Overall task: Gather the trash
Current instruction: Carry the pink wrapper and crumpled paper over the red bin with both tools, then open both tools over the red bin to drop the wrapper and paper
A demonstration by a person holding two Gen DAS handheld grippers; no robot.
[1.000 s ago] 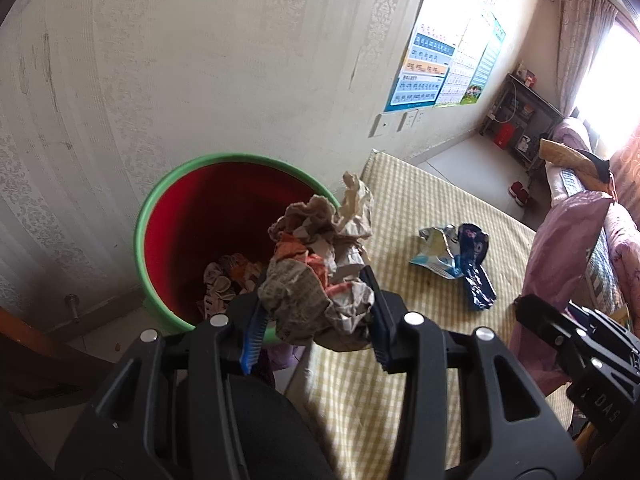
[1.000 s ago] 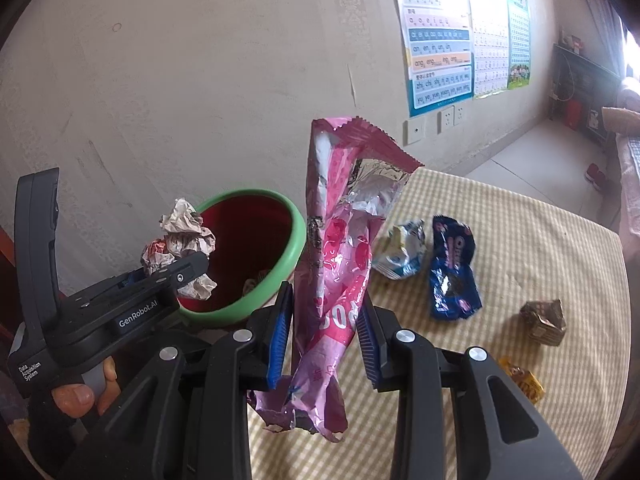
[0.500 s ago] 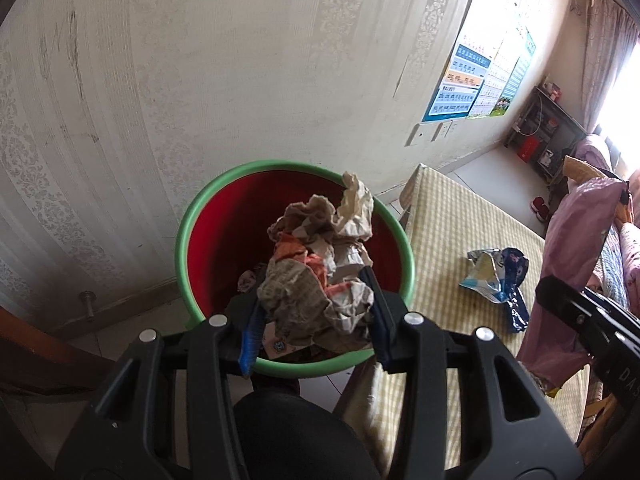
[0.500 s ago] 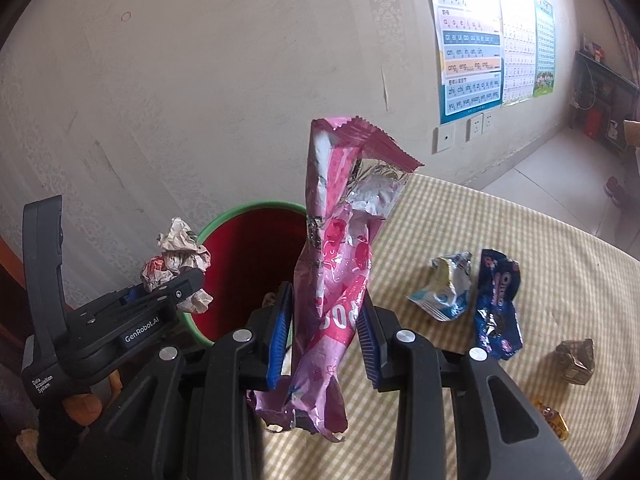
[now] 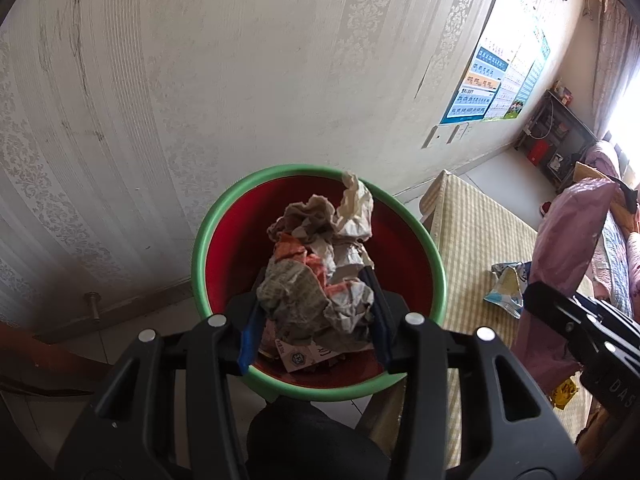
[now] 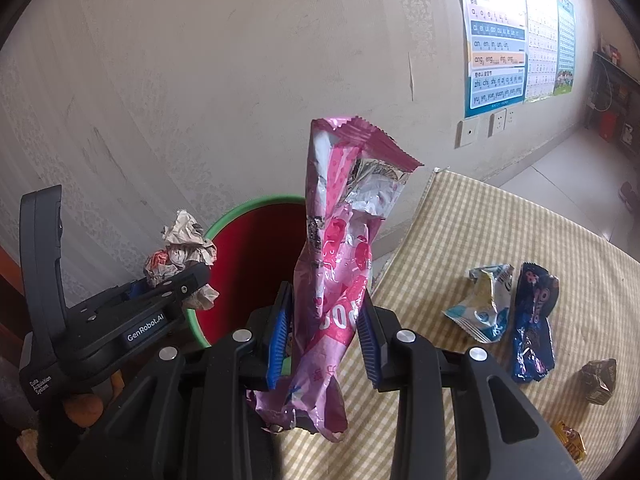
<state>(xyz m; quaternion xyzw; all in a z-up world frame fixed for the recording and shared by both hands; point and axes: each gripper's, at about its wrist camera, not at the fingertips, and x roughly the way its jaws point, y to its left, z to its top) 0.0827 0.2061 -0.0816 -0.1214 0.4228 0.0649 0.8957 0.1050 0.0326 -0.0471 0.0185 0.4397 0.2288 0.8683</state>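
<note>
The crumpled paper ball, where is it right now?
In the left wrist view the crumpled paper ball is clamped in the left tongs, directly over the open green-rimmed bin beside the checked table.

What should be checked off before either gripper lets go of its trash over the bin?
1. Left gripper clamped on the crumpled paper wad: ok.
2. Wad over the mouth of the green-rimmed bin: ok in the left wrist view; the wad sits inside the rim's outline.
3. Right gripper clamped on the pink wrapper: ok.
4. Pink wrapper over the bin: not ok; its lower end hangs over the checked tablecloth, beside the rim.
5. Room left in the bin: ok; trash shows only low down.
6. Table cleared: not ok; the blue wrapper and white-blue wrapper remain, among others.
</note>
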